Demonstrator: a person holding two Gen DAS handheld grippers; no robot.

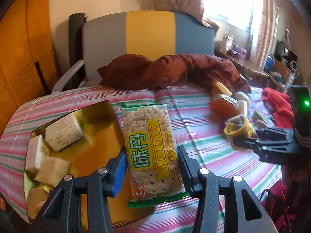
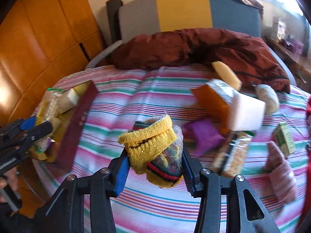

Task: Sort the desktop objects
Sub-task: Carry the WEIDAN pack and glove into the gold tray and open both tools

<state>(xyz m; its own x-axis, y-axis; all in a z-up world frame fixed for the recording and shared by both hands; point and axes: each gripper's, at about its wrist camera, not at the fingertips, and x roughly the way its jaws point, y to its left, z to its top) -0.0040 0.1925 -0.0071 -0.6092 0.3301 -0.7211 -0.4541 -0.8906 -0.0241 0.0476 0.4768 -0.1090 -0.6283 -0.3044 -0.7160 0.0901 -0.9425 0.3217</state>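
We see the cracker packet [image 1: 150, 151] pinched lengthwise in the left tool [image 1: 152, 171], held above the open box [image 1: 93, 139] at the left edge of the striped tabletop [image 1: 204, 136]. The right tool [image 2: 155, 171] pinches a rolled yellow sock [image 2: 155, 147] over the tabletop's middle. A sponge [image 2: 246, 114] and a purple pouch [image 2: 202, 136] lie toward the right edge.
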